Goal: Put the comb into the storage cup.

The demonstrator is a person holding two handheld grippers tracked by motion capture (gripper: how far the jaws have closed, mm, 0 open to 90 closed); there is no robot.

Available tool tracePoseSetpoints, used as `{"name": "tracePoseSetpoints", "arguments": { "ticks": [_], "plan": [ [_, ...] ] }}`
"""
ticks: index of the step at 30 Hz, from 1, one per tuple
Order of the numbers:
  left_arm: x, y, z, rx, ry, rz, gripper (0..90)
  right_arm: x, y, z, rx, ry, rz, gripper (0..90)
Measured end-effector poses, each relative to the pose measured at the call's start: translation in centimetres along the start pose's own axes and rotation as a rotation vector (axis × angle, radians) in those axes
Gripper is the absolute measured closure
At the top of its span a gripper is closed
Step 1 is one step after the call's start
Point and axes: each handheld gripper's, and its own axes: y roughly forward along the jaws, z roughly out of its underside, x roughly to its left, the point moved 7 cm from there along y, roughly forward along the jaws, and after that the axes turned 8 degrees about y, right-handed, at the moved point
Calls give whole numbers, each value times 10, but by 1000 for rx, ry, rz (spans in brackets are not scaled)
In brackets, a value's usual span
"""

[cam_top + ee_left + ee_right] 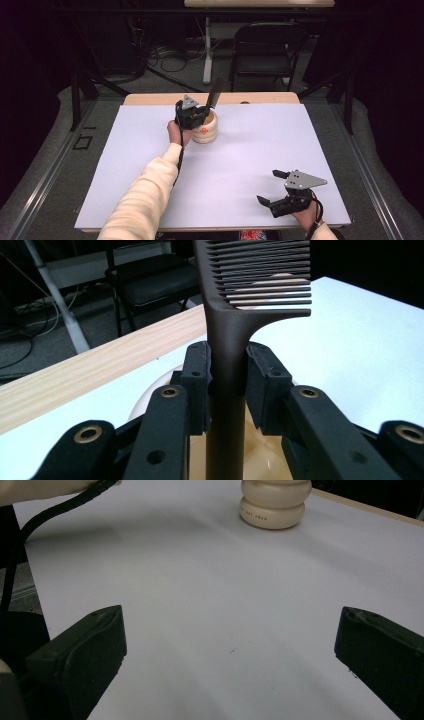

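Over the cream holder at 12 o'clock, your left tongs clamp the comb upright by its handle, prob. for a straight drop-in; right tongs gape empty at 5, out of the way.

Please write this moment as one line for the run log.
left gripper: shut on comb, over cup | right gripper: open, idle near table front edge

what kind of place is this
Probably a lab or recording studio, not a home: a white-topped table ringed by black curtains, loose cables on the floor, and a folding chair behind.
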Motion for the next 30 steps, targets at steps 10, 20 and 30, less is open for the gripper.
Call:
{"name": "tracePoseSetpoints", "arguments": {
  "ticks": [10,20,30],
  "plan": [
    [-7,-13,-3,-22,11,40,518,0,0,0,-4,2,0,0],
    [-9,-32,-9,6,41,64,316,-1,0,0,2,5,4,0],
    [-14,-49,-10,38,95,61,145,-1,0,1,3,4,6,0]
  ]
}}
